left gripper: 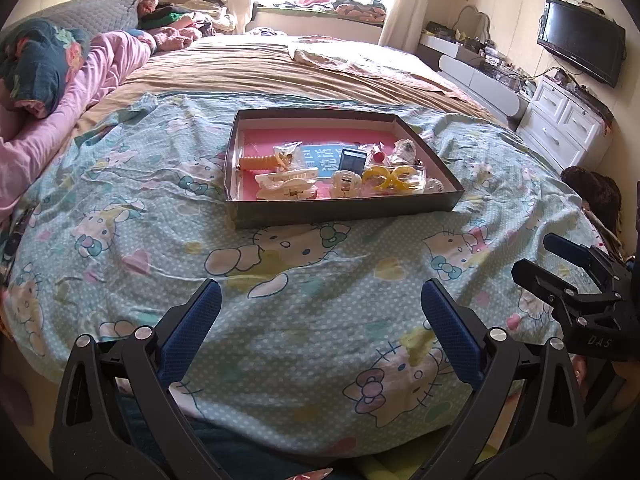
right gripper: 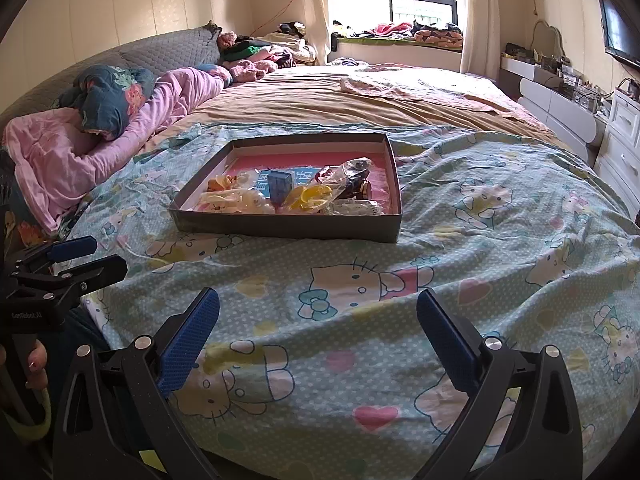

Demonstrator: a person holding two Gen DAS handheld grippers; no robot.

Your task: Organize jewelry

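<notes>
A: Status, L gripper (left gripper: 320, 304)?

B: Jaws spread wide, nothing between pads. R gripper (right gripper: 318, 312): same, spread and empty. Both hover over the bedspread (left gripper: 320, 360), low, at near edge of bed.

A: Target loc?

B: Shallow box (left gripper: 344, 210), straight ahead of both grippers, well apart from fingertips. It rests on the soft bedspread, not on a rigid surface.

A: Contents?

B: Single open compartment, pink liner. Cream hair clips (left gripper: 286, 186) nearest, L of centre. Yellow clip (left gripper: 390, 178) R of them. Small blue box (left gripper: 352, 160) behind, upright. Orange comb-like piece (left gripper: 258, 162) far L. Clear bags (left gripper: 406, 148) far R, contents too small to ID.

A: Risks?

B: Judgement only:
1. Items are heaped and touching; a wide grab likely drags a neighbour along.
2. Bag film is slick and may slip from pads.
3. Downward push on box rim could tilt the box on soft bedding and shift contents.
4. Both grippers share one approach path, so collision is possible if both enter together.
</notes>
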